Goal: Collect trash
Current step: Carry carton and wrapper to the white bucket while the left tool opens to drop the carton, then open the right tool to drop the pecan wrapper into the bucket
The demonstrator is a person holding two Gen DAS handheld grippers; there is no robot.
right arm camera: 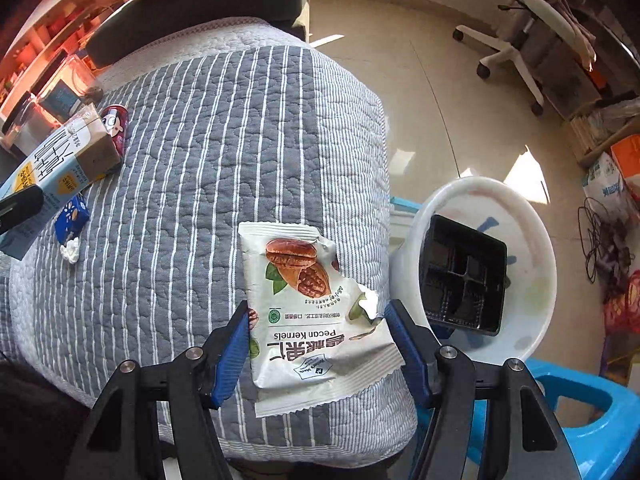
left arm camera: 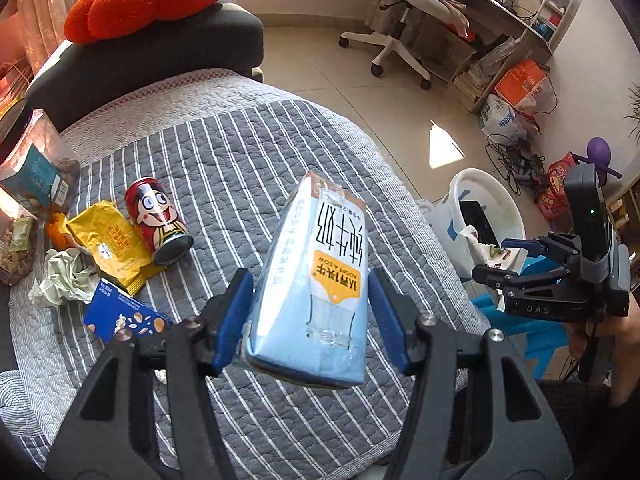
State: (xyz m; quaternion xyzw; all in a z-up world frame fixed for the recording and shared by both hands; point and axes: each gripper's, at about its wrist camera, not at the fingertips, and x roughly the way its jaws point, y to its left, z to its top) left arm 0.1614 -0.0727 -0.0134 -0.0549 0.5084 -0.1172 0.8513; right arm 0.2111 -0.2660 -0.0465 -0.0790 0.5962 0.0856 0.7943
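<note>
Above quilt [left arm camera: 224,168], carton [left arm camera: 316,280] between fingers [left arm camera: 236,320]

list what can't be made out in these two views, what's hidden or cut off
- White bin, right wrist view: its bottom is covered by the black plastic tray.
- Blue snack box, left wrist view: near corner hidden behind the left gripper.
- Blue stool, right wrist view: cut off by the frame edge.
- Pecan kernels packet: its back faces away from the camera.

Your black, angular plastic grippers [left arm camera: 310,320] carry blue finger pads [left arm camera: 234,322], silver screws [left arm camera: 496,334] and "DAS" lettering [left arm camera: 538,309].
</note>
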